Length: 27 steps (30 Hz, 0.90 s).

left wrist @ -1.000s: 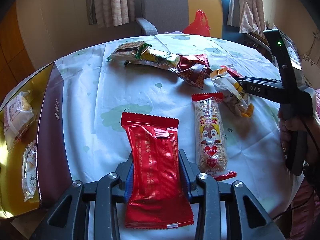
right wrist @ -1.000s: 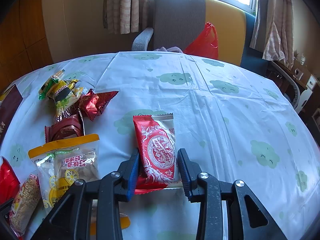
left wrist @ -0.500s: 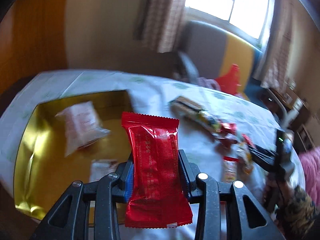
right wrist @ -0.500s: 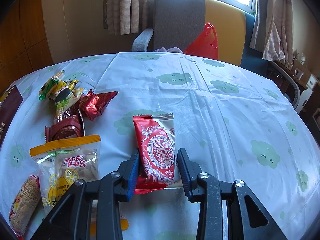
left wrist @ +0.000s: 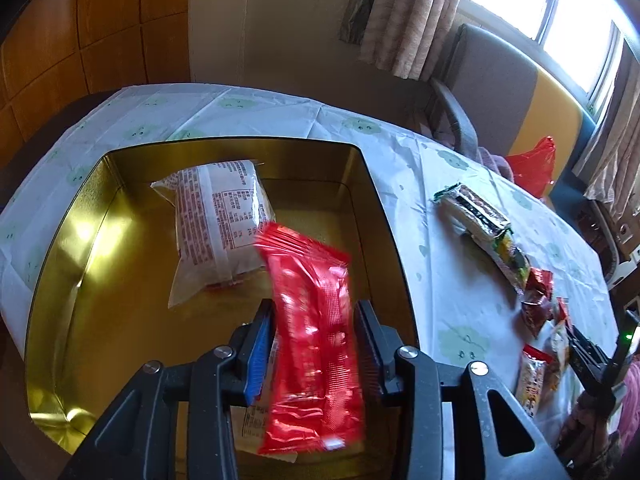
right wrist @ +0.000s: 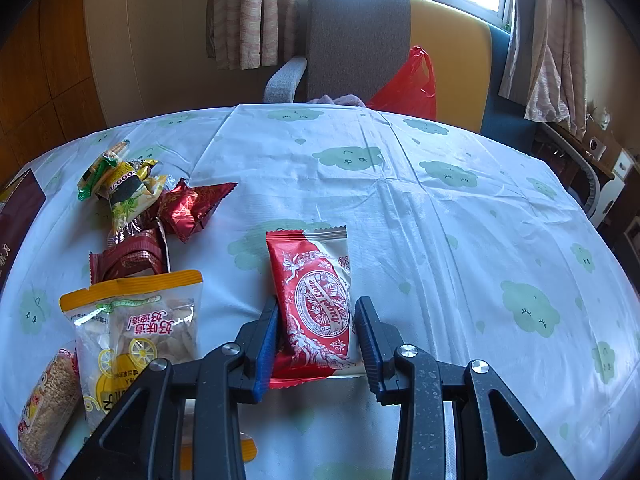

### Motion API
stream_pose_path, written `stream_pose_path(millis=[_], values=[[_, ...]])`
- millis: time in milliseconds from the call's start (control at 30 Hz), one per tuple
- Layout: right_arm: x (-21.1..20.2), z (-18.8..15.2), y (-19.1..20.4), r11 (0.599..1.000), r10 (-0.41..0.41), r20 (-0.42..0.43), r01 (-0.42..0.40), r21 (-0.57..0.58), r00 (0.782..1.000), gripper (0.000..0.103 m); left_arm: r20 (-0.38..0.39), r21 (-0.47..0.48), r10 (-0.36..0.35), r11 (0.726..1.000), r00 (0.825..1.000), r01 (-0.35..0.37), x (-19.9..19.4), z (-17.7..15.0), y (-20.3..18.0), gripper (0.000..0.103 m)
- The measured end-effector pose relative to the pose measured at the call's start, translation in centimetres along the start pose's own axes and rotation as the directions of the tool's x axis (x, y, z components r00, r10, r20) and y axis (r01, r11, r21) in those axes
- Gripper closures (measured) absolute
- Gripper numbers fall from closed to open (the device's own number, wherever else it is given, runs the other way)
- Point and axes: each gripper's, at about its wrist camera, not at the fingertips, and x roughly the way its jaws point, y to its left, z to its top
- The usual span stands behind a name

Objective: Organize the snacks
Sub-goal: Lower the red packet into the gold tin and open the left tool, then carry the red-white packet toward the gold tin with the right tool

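Note:
My left gripper [left wrist: 314, 344] is over the gold tin box [left wrist: 72, 240]. A shiny red snack packet [left wrist: 316, 332] sits between its fingers, blurred and tilted, with the jaws slightly apart from it. A white packet with red print [left wrist: 220, 224] lies in the box, and another pale packet [left wrist: 256, 420] lies under the gripper. My right gripper [right wrist: 316, 340] is closed around a red-and-white snack packet [right wrist: 316, 296] lying on the tablecloth [right wrist: 440, 216].
Several loose snacks lie left of my right gripper: a yellow-topped clear bag [right wrist: 132, 328], dark red wrappers [right wrist: 192, 208], green-yellow packets [right wrist: 120, 184], a grain bar [right wrist: 48, 404]. The box's maroon wall [right wrist: 16, 216] is far left. A chair [right wrist: 360, 40] and red bag [right wrist: 408, 84] stand behind.
My left gripper swung from the table over the gold box with the red packet; the packet now tilts and blurs between widened jaws. The right gripper has not moved.

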Motion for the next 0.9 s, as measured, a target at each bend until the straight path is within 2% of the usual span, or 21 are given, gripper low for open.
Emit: stream_pose_path(millis=[367, 900], values=[[0.0, 0.0, 0.0, 1.0, 0.0, 0.0, 0.0, -0.001, 1.0, 0.065, 0.054, 0.041, 0.078, 0.996, 0.995, -0.081, -2.3, -1.4, -1.2, 0.063], [0.0, 0.1, 0.1, 1.0, -0.012, 0.002, 0.012, -0.013, 1.0, 0.066, 0.137, 0.072, 0.115, 0.989, 0.984, -0.126, -6.1, -2.8, -0.8, 0.063]])
